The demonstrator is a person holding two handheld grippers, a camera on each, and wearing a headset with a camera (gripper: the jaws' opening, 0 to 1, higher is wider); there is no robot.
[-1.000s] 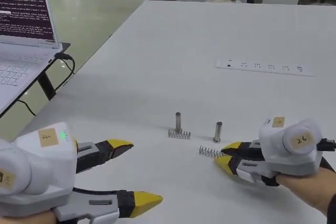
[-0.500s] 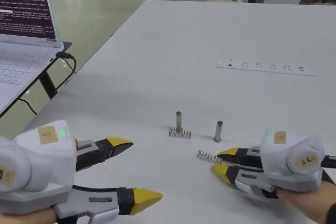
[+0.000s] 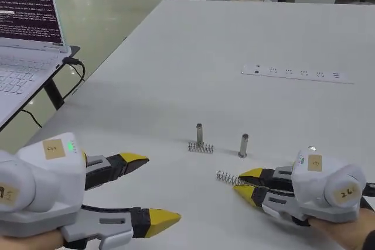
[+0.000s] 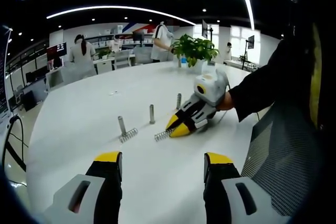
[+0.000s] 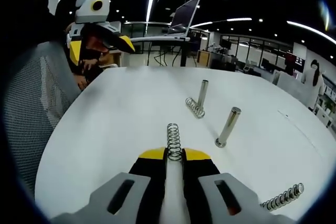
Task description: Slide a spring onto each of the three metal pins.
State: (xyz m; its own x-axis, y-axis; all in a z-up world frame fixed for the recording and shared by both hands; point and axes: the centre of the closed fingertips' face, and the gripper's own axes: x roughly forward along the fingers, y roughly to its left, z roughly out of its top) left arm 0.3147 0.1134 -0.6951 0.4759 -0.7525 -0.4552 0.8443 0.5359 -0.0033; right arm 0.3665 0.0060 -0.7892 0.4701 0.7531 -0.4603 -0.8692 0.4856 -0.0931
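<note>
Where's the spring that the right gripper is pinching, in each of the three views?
Head view: spring lower centre, at the right gripper.
Left gripper view: centre, left of that gripper.
Right gripper view: centre, between the jaws.
Shared landmark: the pin with a loose spring at its foot.

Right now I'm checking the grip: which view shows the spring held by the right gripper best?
The right gripper view: the spring sticks out close and sharp from the shut right gripper. The head view and left gripper view show it small.
</note>
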